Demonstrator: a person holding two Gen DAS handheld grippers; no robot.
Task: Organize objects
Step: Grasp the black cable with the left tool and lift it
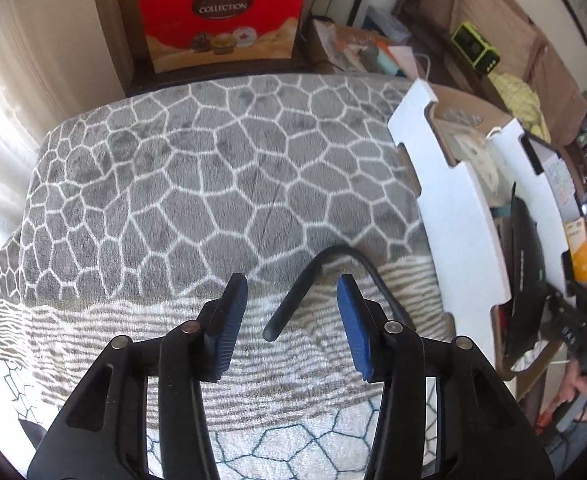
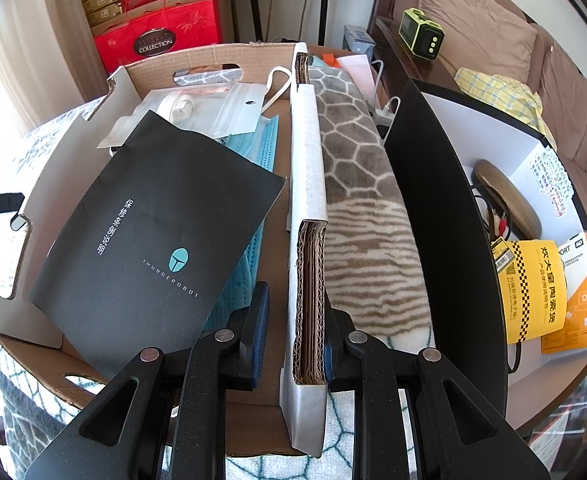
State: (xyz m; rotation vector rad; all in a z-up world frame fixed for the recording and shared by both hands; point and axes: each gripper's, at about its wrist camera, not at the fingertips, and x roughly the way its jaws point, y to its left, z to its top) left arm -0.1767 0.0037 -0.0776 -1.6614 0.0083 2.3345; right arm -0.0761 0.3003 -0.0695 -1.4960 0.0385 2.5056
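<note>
Grey plush blanket with white cobble pattern (image 1: 197,168) covers the surface ahead of the left gripper (image 1: 292,312), fuzzy, turning to a grey-white striped band right under the fingers; wide bare stretch ahead and to its left. What it lies on can't be told.

White-faced corrugated cardboard box with cut-out handle slots (image 1: 459,216) stands to the right of the left gripper, its notched wall near the right finger. In the right wrist view the same box (image 2: 307,184) is open-topped, brown inside, and its thick layered wall runs straight ahead between the fingers of the right gripper (image 2: 295,330).

Matte black paper booklet with teal helmet logo (image 2: 153,240) lies tilted in the box, ahead-left of the right gripper, over light blue face masks (image 2: 267,144) and clear zip bags (image 2: 229,108).

Thin bent black rubbery cable (image 1: 293,296) lies on the striped band, its free end between the left fingers, touching neither.

Left gripper: wide open, holding nothing. Right gripper: jaws straddling the box wall, right pad against it, left pad just off it, not clamped.

Red glossy gift box marked COLLECTION (image 1: 221,20) far ahead; brown sofa (image 2: 493,32) to the right.
</note>
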